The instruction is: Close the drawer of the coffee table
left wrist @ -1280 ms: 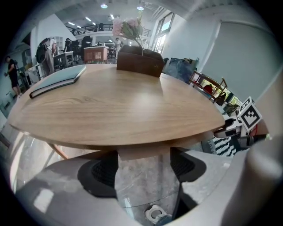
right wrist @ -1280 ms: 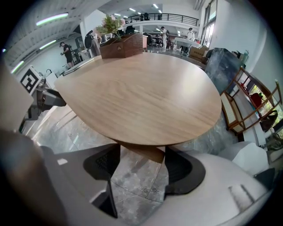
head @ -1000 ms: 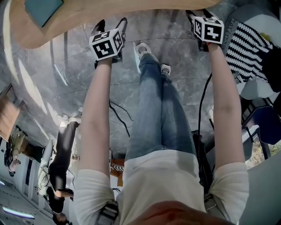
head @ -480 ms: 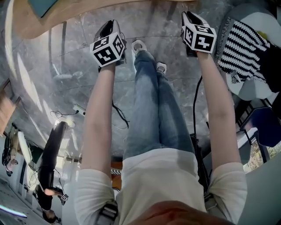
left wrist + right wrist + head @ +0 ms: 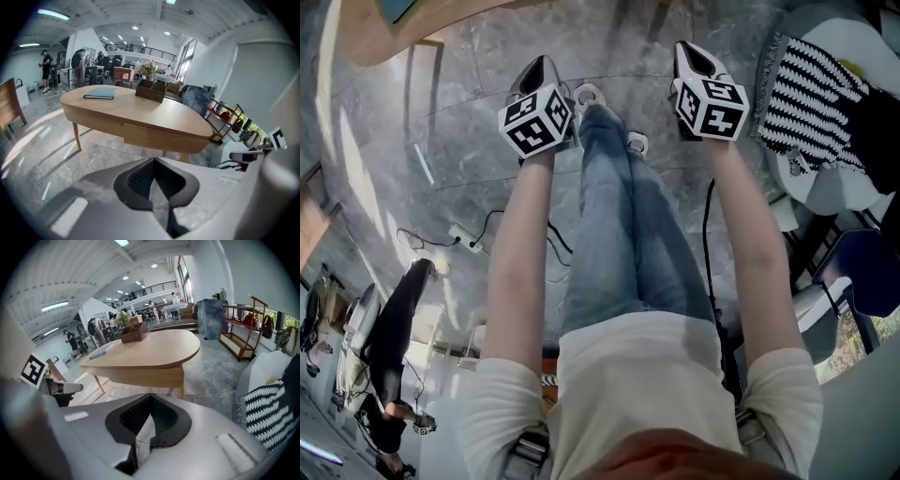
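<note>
The left tongs (image 5: 154, 162) and the right tongs (image 5: 150, 397) are each pressed together tip to tip; both pairs have just been closing, and nothing lies between them. They hang at arm's length over the grey stone floor (image 5: 459, 169), well apart from the oval wooden surface (image 5: 154, 115) of the coffee table. The drawer (image 5: 161, 137) sits in the apron just under that surface, on the side facing the person. From both gripper views its front looks flush with the apron, or very nearly so, though neither view is close enough to rule out a thin gap. The closing therefore appears done, and the step in hand looks like checking it and standing clear. To do that well, the person keeps both tongs together and low in front of the body, away from the edge of the surface, and looks along the drawer front for any lip that stands proud. If one shows, the sound fix is a level, square push with the closed tips on the middle of the front. A push at one corner could skew the drawer on its runners. It should also be gentle, so that the book (image 5: 100, 93) and the planter box (image 5: 151, 90) on top are not jolted.
</note>
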`<state>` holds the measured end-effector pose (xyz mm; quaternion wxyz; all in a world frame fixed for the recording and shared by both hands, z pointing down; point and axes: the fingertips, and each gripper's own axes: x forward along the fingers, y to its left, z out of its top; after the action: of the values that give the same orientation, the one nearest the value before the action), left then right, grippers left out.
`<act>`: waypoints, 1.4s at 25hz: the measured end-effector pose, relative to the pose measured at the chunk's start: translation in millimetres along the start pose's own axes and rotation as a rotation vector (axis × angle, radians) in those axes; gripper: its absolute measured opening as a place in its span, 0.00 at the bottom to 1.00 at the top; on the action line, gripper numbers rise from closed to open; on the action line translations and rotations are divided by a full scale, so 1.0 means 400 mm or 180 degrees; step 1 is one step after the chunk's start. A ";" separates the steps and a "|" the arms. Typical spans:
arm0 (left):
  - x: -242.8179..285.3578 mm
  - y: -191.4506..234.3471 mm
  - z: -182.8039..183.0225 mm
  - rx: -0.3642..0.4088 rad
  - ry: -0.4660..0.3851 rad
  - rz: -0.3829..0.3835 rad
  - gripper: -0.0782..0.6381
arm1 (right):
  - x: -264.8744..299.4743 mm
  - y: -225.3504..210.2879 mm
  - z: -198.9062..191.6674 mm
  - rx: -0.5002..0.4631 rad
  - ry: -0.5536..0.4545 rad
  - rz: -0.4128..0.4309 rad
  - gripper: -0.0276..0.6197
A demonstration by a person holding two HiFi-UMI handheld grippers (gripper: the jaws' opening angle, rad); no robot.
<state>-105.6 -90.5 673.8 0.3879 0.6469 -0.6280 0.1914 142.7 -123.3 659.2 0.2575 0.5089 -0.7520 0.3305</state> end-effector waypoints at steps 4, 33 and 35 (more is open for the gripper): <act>-0.061 -0.040 -0.014 -0.0041 -0.0100 -0.0037 0.11 | -0.071 0.023 -0.013 0.0042 -0.0108 0.0053 0.05; -0.780 -0.339 0.048 -0.0169 -0.0404 -0.0684 0.11 | -0.775 0.290 0.114 -0.0153 -0.0677 0.0570 0.05; -0.813 -0.364 0.074 -0.0154 -0.0456 -0.0756 0.11 | -0.813 0.306 0.139 -0.0213 -0.0736 0.0628 0.05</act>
<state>-17.6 90.5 378.3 0.3774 0.7192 -0.5776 0.0823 139.0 60.3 358.9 0.1524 0.4584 -0.8335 0.2681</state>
